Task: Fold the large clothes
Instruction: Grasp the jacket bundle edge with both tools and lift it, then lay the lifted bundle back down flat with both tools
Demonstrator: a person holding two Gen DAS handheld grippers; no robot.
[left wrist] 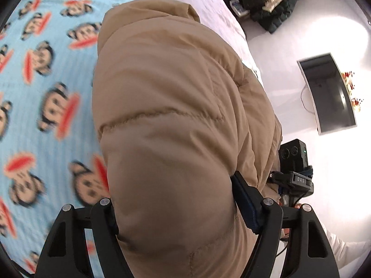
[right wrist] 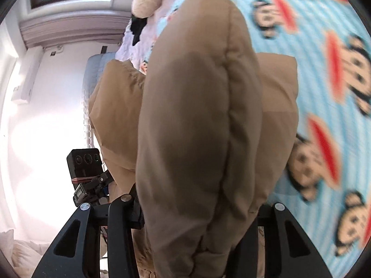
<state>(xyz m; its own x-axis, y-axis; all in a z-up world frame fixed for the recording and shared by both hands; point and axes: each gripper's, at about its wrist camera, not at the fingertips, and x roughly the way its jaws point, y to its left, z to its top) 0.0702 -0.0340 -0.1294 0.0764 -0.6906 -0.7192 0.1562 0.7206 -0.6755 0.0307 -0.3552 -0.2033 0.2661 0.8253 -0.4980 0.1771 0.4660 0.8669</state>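
Note:
A tan puffer jacket (left wrist: 167,106) fills the middle of the left wrist view and also shows in the right wrist view (right wrist: 197,127). My left gripper (left wrist: 176,210) is shut on a thick fold of the jacket and holds it above the bed. My right gripper (right wrist: 199,213) is shut on another bunched fold of the same jacket. The jacket hangs between the two grippers and hides the fingertips. The other gripper's black camera block (left wrist: 294,162) shows past the jacket's right edge, and likewise in the right wrist view (right wrist: 85,162).
A light blue blanket with cartoon monkey faces (left wrist: 34,92) covers the bed (right wrist: 324,69). A pale quilt (left wrist: 222,23) lies beyond it. Dark and cream clothes (left wrist: 271,2) are piled on the white floor. A wall-mounted screen (left wrist: 329,92) is at right.

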